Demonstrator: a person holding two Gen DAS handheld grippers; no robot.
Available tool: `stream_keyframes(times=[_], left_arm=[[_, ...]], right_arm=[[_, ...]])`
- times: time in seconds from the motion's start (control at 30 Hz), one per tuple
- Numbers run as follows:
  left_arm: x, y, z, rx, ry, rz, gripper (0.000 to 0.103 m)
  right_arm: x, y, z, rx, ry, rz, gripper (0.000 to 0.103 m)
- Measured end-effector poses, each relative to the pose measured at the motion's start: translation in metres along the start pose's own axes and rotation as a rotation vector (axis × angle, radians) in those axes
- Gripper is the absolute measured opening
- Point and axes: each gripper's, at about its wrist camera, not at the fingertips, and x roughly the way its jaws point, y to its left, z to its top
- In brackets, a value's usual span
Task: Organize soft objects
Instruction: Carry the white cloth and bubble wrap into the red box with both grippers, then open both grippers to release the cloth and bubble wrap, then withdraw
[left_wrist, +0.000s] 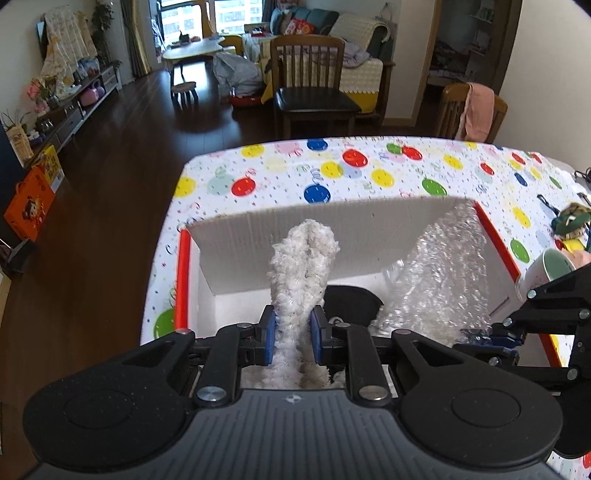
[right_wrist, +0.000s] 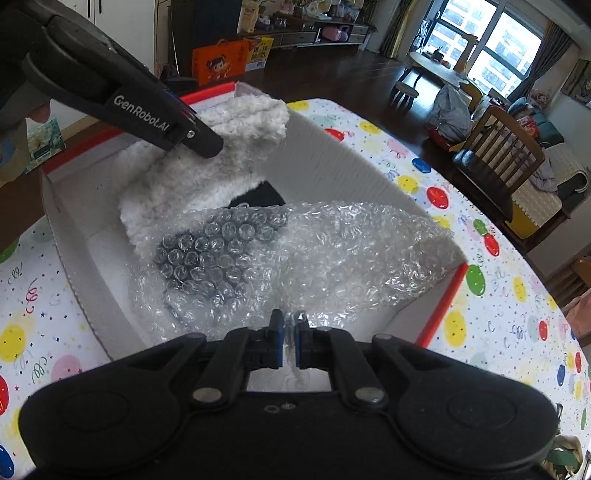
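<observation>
A white cardboard box with a red rim (left_wrist: 183, 273) (right_wrist: 448, 295) stands on the dotted tablecloth. My left gripper (left_wrist: 293, 334) is shut on a white fluffy cloth (left_wrist: 301, 266), held upright inside the box; it also shows in the right wrist view (right_wrist: 207, 170), with the left gripper (right_wrist: 199, 138) on it. My right gripper (right_wrist: 290, 341) is shut on the edge of a clear bubble wrap sheet (right_wrist: 314, 258) (left_wrist: 439, 273) that lies in the box. A black soft item (left_wrist: 349, 301) (right_wrist: 255, 201) lies on the box floor, partly under the wrap.
A mug (left_wrist: 546, 271) and a green strap bundle (left_wrist: 570, 221) lie on the table at the right. A wooden chair (left_wrist: 314, 88) stands beyond the table's far edge. The tablecloth (left_wrist: 332, 173) is bare behind the box.
</observation>
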Motion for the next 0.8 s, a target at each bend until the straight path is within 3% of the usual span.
stream_keyframes(times=[0.33, 0.7, 0.73, 0.8], left_arm=[[0.012, -0.001, -0.016, 0.008, 0.054, -0.011, 0.019], [0.016, -0.003, -0.026, -0.001, 0.081, -0.02, 0.026], [0.016, -0.004, -0.026, 0.0, 0.082, -0.022, 0.03], [0.015, -0.005, -0.028, 0.002, 0.083, -0.023, 0.051]], right_arm=[[0.011, -0.006, -0.001, 0.058, 0.005, 0.034, 0.013], [0.01, -0.007, -0.008, 0.122, -0.014, 0.034, 0.033], [0.009, -0.007, -0.007, 0.128, -0.017, 0.036, 0.034], [0.005, -0.008, -0.008, 0.144, -0.028, 0.039, 0.037]])
